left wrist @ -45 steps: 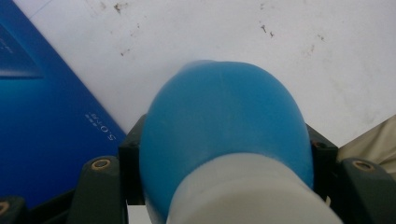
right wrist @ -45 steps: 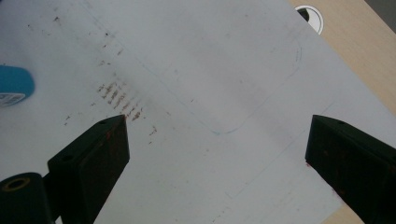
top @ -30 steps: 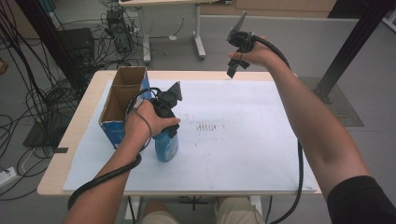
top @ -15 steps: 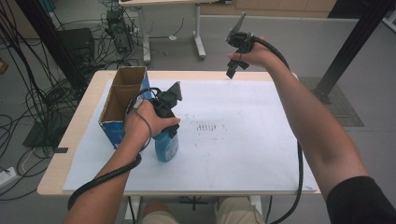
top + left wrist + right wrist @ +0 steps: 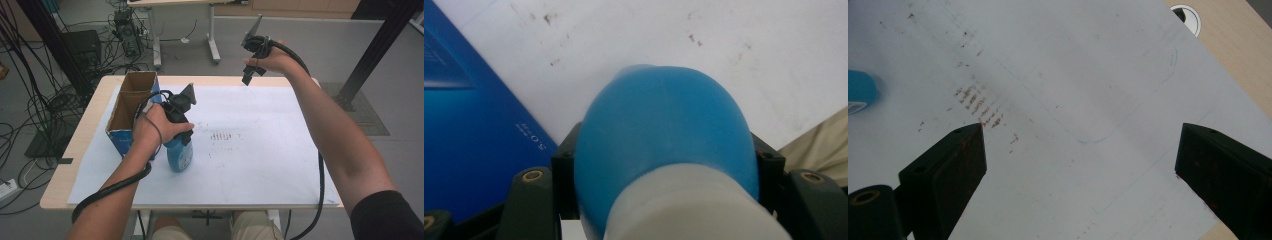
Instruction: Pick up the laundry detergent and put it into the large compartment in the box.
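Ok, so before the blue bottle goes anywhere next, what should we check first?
1. Left tool shut on the blue bottle: ok, jaws press both its sides in the left gripper view.
2. Bottle upright on the white sheet: ok.
3. Cardboard box beside the bottle, open on top: ok.
4. Touching the box or apart: cannot tell.
5. Right tool open and holding nothing, raised over the far edge: ok.
6. Bottle cap on tight: cannot tell.

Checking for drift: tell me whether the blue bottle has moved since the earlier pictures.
No. The blue bottle stands in the same spot beside the cardboard box, clamped by the left gripper.
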The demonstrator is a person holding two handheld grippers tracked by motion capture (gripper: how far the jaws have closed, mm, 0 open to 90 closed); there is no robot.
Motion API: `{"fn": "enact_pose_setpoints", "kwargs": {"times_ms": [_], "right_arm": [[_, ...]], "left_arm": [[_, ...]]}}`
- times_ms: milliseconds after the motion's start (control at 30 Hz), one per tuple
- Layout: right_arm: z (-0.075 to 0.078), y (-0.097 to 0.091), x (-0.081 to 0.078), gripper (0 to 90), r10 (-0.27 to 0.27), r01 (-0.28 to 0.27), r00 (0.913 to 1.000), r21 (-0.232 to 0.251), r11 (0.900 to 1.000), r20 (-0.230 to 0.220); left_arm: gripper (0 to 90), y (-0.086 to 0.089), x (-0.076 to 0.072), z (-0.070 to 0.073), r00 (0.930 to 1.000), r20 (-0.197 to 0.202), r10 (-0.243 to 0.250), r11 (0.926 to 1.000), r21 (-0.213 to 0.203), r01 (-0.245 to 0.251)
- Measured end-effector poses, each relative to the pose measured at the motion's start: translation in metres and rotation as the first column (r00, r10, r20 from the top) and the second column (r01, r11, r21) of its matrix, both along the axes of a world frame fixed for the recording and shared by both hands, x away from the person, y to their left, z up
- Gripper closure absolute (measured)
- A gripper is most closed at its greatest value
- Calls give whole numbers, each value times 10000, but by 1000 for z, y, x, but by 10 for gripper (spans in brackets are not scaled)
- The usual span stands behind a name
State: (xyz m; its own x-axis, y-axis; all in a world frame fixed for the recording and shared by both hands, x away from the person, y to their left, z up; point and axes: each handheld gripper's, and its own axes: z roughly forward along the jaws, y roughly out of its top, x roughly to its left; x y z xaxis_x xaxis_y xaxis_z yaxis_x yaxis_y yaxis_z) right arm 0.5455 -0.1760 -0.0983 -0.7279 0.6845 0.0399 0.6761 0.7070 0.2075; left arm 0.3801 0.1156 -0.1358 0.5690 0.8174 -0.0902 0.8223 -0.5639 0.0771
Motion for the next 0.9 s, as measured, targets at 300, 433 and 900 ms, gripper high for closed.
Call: {"fn": "enact_pose_setpoints", "kwargs": {"times_ms": [300, 433, 900], "right_arm": [[4, -7, -3, 62, -73, 73, 9999, 15, 10000, 72], [5, -9, -4, 62, -87, 87, 9999, 24, 10000, 76], [8, -10, -7, 65, -73, 74, 9999, -22, 10000, 111]], "left_arm": [[378, 0, 1, 71, 9994, 341, 18, 10000, 79, -21], [378, 7, 4, 106, 9988, 452, 183, 9998, -23, -182], [378, 37, 27, 226, 9829, 813, 1650, 9863, -87, -1649]]}}
